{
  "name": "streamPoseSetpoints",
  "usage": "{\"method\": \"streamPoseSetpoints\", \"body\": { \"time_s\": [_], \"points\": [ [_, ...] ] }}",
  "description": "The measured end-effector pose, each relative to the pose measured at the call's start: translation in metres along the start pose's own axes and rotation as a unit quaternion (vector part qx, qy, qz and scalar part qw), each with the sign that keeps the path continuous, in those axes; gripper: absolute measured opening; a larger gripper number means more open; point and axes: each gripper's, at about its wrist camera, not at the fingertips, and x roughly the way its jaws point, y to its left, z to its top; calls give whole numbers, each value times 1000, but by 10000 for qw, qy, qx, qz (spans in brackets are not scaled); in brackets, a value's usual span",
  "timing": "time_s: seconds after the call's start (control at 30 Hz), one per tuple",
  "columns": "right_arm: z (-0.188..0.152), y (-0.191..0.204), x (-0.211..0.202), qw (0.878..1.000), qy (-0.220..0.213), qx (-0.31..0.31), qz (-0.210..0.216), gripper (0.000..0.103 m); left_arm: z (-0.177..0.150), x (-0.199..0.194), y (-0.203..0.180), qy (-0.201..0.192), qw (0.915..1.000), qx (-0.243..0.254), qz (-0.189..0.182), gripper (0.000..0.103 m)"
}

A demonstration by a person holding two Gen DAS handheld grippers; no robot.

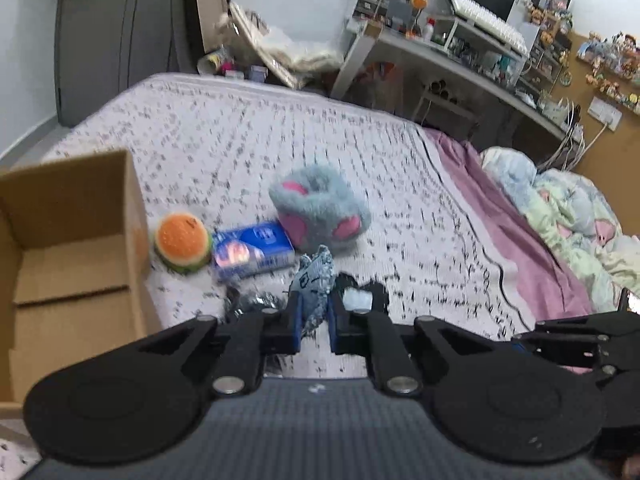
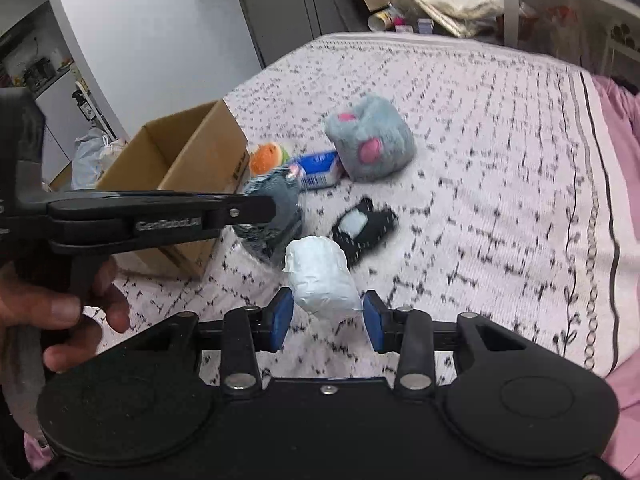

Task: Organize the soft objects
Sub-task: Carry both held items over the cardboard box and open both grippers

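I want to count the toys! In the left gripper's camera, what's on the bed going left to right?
Cardboard box → burger toy → blue packet → furry grey cube.

Two wrist views down over shared bed (image 1: 320,128)

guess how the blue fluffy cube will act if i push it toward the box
The blue fluffy cube looks plush, so it probably dents and feels light. Its flat faces suggest it will slide or tumble a face, not roll, and the bedspread may drag on its fur.
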Motion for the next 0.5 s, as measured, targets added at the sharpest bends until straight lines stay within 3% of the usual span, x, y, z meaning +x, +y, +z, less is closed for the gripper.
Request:
{"method": "streamPoseSetpoints", "body": {
  "time_s": [0.23, 0.5],
  "points": [
    [19, 18, -9, 9991, -329, -176, 210, 38, 15, -36, 14, -417, 9991, -53, 65, 12],
    [36, 43, -10, 9968, -543, -356, 476, 38, 23, -71, 37, -771, 9960, -170, 414, 12]
  ]
}}
